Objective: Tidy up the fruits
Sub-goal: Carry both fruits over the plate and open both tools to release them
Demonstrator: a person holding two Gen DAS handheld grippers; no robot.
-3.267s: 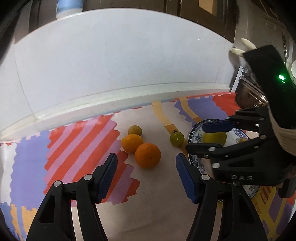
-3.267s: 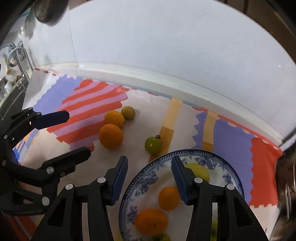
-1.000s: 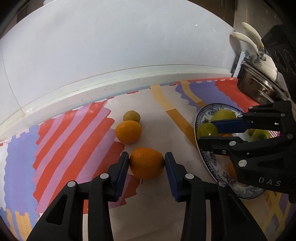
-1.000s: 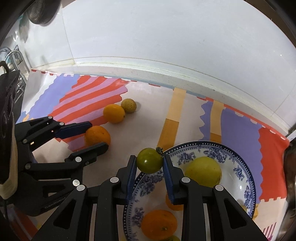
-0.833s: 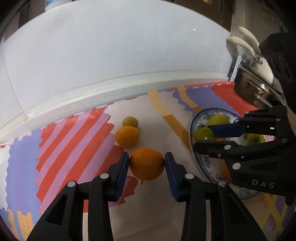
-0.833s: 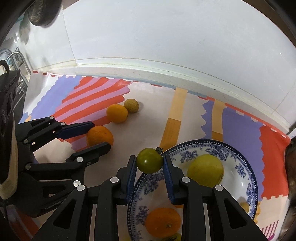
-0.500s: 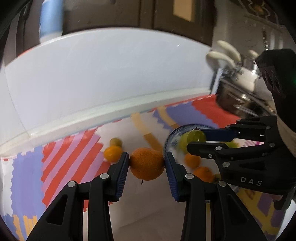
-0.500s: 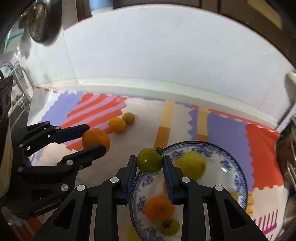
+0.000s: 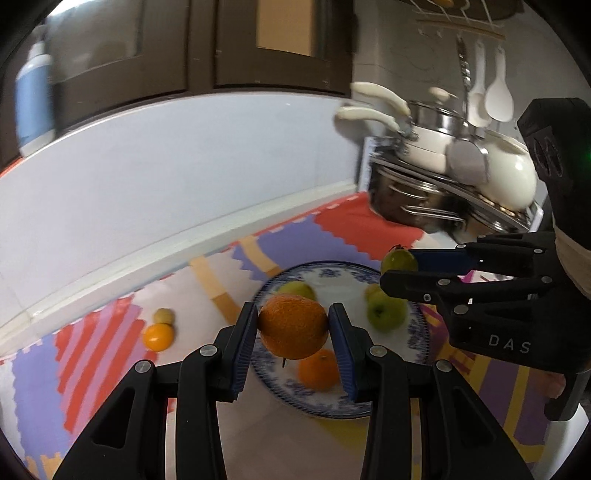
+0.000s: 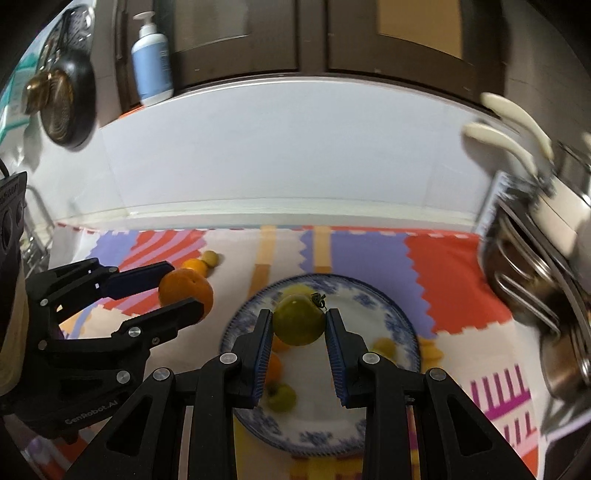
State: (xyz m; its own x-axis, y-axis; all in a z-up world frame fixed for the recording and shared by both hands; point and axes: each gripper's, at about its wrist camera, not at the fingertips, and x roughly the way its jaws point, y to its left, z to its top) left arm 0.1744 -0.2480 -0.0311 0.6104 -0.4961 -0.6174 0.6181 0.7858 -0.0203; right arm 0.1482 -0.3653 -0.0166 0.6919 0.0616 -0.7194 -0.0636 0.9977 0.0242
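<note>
**Both tongs loaded above the plate**

The left tongs (image 9: 293,325) grip an orange (image 9: 293,326); the right tongs (image 10: 299,325) pinch a green fruit (image 10: 298,323), possibly a tomato. Both hang over the blue-patterned plate (image 10: 399,325) on the counter (image 9: 258,435).

At the upper left of the right wrist view we see a blue pump bottle (image 10: 152,70) on a ledge, beside a dark round pan (image 10: 68,110). At the right of the left wrist view, steel pots (image 9: 424,199) and a white kettle (image 9: 506,177) stand stacked, with white spoons (image 9: 498,96) hanging above. Dark cabinet doors (image 10: 332,33) fill the top of the frame.
</note>
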